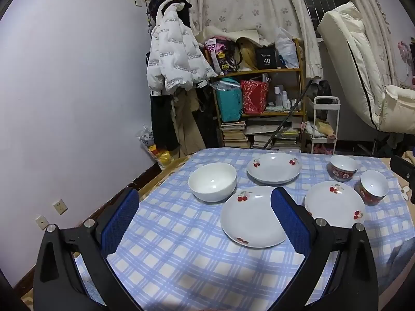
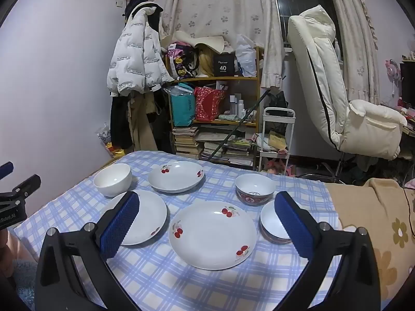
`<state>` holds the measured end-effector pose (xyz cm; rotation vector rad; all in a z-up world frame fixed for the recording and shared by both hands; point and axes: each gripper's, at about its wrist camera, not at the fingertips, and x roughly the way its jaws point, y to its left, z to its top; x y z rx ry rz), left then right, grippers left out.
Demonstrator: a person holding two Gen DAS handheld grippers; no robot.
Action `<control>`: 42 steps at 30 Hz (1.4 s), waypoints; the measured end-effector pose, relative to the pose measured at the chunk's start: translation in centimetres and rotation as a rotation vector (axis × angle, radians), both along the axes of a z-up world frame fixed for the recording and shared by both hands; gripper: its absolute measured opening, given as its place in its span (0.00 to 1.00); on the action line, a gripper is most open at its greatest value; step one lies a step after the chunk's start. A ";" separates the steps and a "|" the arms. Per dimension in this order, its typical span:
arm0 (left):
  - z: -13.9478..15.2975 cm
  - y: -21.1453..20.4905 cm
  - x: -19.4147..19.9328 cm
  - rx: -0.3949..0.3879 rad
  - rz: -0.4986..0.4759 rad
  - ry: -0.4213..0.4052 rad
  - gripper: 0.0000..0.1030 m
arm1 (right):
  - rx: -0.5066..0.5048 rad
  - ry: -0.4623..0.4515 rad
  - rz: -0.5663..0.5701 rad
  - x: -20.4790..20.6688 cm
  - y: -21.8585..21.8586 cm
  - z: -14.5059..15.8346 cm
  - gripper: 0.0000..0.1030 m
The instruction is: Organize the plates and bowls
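Note:
Three white cherry-print plates lie on the blue checked tablecloth [image 2: 181, 280]: a far one [image 1: 274, 168] [image 2: 176, 176], a left one [image 1: 250, 216] [image 2: 147, 216] and a right one [image 1: 334, 204] [image 2: 212, 234]. A plain white bowl [image 1: 212, 181] [image 2: 112, 178] stands at the far left. Two red patterned bowls stand at the right, one farther [image 1: 343, 168] [image 2: 255, 188], one nearer [image 1: 373, 187] [image 2: 273, 223]. My left gripper [image 1: 205, 212] is open and empty, held above the cloth near the left plate. My right gripper [image 2: 207, 215] is open and empty above the right plate.
The table's left edge drops toward the wall. A beige flowered blanket [image 2: 376, 220] lies to the right of the cloth. Behind the table stand a cluttered wooden shelf [image 2: 220, 103], a white trolley [image 2: 277, 134] and a white recliner chair [image 2: 337, 90].

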<state>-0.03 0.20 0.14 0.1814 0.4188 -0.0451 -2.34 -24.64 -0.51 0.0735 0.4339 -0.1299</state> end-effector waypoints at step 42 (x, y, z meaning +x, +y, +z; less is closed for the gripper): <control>0.0 0.2 -0.4 0.015 -0.001 -0.023 0.97 | 0.015 -0.004 0.001 0.0 0.0 -0.1 1.00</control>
